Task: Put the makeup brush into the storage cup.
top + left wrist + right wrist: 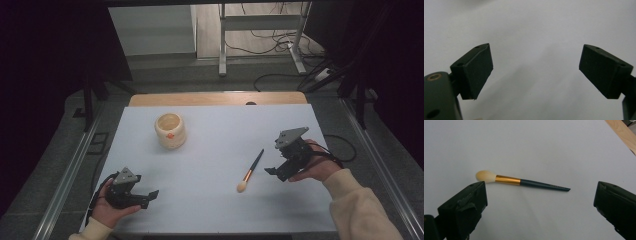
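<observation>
Left hand-held gripper rests spread and empty at seven o'clock on the surface. At center lies the brush, untouched. Right hand-held gripper, spread at three o'clock, must probably advance and straddle its handle.

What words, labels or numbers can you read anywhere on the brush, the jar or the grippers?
No text can be read.
Makeup brush: a faint line of print on the dark handle, too small and blurred to read.
Cream jar: a small orange mark on its side, too small to tell whether it is a label or lettering.
Left gripper and right gripper: no lettering on the jaws.
</observation>
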Motion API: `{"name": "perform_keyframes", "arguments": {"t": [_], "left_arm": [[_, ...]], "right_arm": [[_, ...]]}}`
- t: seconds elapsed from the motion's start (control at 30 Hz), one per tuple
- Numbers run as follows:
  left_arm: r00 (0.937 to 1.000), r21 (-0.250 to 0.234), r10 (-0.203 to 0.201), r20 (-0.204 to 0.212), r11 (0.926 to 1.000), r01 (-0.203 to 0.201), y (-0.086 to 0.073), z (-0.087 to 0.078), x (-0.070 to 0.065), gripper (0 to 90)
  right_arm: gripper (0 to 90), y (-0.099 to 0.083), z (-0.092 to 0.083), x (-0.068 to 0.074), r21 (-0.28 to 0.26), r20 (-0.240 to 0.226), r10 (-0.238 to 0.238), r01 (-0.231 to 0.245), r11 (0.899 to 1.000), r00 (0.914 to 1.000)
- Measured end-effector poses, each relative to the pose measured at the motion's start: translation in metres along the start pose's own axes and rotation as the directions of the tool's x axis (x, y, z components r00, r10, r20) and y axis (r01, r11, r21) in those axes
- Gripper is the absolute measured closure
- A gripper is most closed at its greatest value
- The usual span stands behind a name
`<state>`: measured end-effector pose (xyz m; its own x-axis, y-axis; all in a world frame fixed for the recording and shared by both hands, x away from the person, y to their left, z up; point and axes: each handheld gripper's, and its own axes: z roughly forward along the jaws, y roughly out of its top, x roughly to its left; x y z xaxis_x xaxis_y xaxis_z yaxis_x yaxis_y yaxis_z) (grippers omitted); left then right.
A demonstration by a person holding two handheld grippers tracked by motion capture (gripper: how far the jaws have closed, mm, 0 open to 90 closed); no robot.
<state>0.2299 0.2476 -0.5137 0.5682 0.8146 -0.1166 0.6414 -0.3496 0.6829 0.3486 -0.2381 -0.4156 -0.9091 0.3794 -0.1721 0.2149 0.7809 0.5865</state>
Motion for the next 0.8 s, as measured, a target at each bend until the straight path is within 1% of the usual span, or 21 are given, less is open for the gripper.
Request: {"name": "perform_keyframes", "arguments": {"t": [0.1, 0.17, 0.2, 0.27, 0.37, 0.43, 0.47, 0.5, 0.53, 0.57, 0.7, 0.73, 0.77, 0.8], "left_arm": [[1.0, 0.0, 0.001, 0.0, 1.0, -0.001, 0.0, 0.0, 0.0, 12.8], [1.0, -0.001, 0.0, 0.0, 1.0, 0.0, 0.0, 0.0, 0.0, 12.8], [1.0, -0.001, 0.001, 0.0, 1.0, -0.001, 0.0, 0.0, 0.0, 12.8], [1.0, -0.001, 0.001, 0.0, 1.0, -0.001, 0.0, 0.0, 0.0, 12.8], [1.0, -0.001, 0.002, 0.001, 1.0, -0.002, 0.0, 0.0, 0.0, 12.8], [1.0, -0.001, 0.002, 0.001, 1.0, -0.002, 0.0, 0.0, 0.0, 12.8], [1.0, -0.001, 0.002, 0.001, 1.0, -0.002, 0.0, 0.0, 0.0, 12.8], [1.0, -0.001, 0.003, 0.001, 1.0, -0.003, 0.0, 0.0, 0.0, 12.8], [1.0, -0.001, 0.003, 0.002, 1.0, -0.003, 0.0, 0.0, 0.0, 12.8], [1.0, 0.0, 0.004, 0.002, 1.0, -0.004, 0.0, 0.0, 0.0, 12.8], [1.0, -0.001, 0.006, 0.003, 1.0, -0.006, 0.0, 0.0, 0.0, 12.8], [1.0, -0.001, 0.007, 0.003, 1.0, -0.007, 0.0, 0.0, 0.0, 12.8], [1.0, -0.001, 0.007, 0.003, 1.0, -0.007, 0.0, 0.0, 0.0, 12.8], [1.0, -0.001, 0.008, 0.003, 1.0, -0.008, 0.0, 0.0, 0.0, 12.8]], "right_arm": [[0.0, 0.001, 0.001, 0.0, 0.008, 0.033, -0.001, 0.001, 1.0, 0.9995], [0.0, 0.0, 0.002, 0.0, 0.029, 0.029, -0.024, 0.023, 0.999, 0.9993], [0.0, 0.0, 0.003, 0.0, 0.033, 0.037, -0.026, 0.025, 0.999, 0.999], [0.0, 0.001, 0.003, -0.001, 0.037, 0.037, -0.032, 0.031, 0.999, 0.9988], [0.0, 0.003, 0.004, -0.004, 0.039, 0.061, -0.039, 0.037, 0.999, 0.9974], [0.7, 0.005, 0.004, -0.005, 0.041, 0.084, -0.054, 0.05, 0.998, 0.9951], [0.7, 0.005, 0.004, -0.005, 0.041, 0.084, -0.054, 0.05, 0.998, 0.9951], [2.9, 0.007, 0.005, -0.006, 0.04, 0.114, -0.077, 0.073, 0.997, 0.9905], [4.4, 0.008, 0.005, -0.007, 0.048, 0.134, -0.084, 0.078, 0.996, 0.9875], [4.8, 0.009, 0.005, -0.008, 0.055, 0.134, -0.09, 0.084, 0.995, 0.9869], [5.5, 0.014, 0.005, -0.008, 0.068, 0.091, -0.094, 0.088, 0.994, 0.9914], [8.7, 0.016, 0.006, -0.008, 0.073, 0.08, -0.094, 0.089, 0.993, 0.9923], [10.1, 0.017, 0.007, -0.008, 0.088, 0.056, -0.087, 0.082, 0.993, 0.9947], [8.8, 0.018, 0.008, -0.008, 0.101, 0.038, -0.088, 0.084, 0.991, 0.9954]]}}
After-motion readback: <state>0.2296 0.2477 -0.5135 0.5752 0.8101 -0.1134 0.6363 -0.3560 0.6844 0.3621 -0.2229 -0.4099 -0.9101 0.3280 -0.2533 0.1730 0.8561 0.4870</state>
